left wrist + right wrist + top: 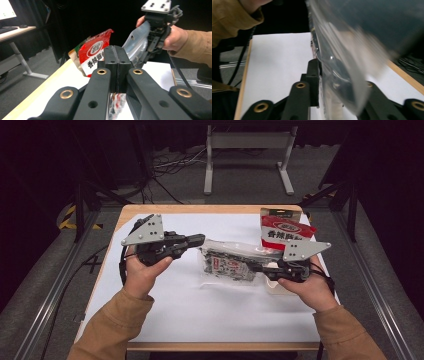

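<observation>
Step in hand: a clear bag (230, 262) holding a dark printed pack is stretched between both grippers above the white sheet (190, 315), mid-table. Left gripper (116, 65): jaws fully together; in the high view it meets the bag's left end, though whether film is pinched cannot be told. Right gripper (322, 82): jaws clamped on the bag's film. A red pouch (285, 232) stands behind. Next move, judged: keep the right grip firm and confirm the left hold before pulling.

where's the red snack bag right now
In the high view the red snack bag stands at the table's far right corner, just behind the right gripper and clear bag.
</observation>
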A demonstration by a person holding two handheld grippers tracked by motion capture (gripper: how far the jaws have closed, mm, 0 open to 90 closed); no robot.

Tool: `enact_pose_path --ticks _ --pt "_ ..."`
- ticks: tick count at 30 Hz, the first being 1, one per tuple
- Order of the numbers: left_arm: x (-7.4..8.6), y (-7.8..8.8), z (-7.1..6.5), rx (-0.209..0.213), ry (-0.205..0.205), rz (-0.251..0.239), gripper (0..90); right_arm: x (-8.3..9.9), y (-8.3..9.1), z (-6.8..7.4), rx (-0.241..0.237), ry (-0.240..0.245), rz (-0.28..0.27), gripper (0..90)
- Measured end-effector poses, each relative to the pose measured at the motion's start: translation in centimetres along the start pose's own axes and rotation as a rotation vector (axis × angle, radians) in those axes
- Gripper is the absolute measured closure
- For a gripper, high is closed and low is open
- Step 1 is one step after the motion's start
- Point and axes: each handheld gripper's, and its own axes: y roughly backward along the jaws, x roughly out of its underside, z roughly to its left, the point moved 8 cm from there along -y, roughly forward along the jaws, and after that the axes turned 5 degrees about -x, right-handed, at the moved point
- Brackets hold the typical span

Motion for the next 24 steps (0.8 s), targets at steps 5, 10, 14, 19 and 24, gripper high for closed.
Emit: enact_pose_path --ticks 5,10,14,19,24 --pt "0.3 0.4 0.2 0.002 0.05 0.013 78.7 -0.7 0.2 0.9 -0.038 -0.007 -0.006 76.8" --pt "1.0 0.7 0.4 -0.02 0.069 0.034 54.8 -1.4 1.5 0.7 -0.012 -0.023 -0.022 76.9" --pt "1.7 1.3 0.9 -0.045 0.096 0.039 34.0 -2.2 3.0 0.4 -0.011 -0.047 -0.046 76.8" --pt "3.1 1.5 0.9 -0.045 0.112 0.076 32.9 -3.0 4.5 0.2 0.007 -0.052 -0.047 76.8" --pt "4.7 1.6 1.0 -0.067 0.117 0.13 30.5 -4.0 5.7 0.0 0.027 -0.078 -0.041 76.7"
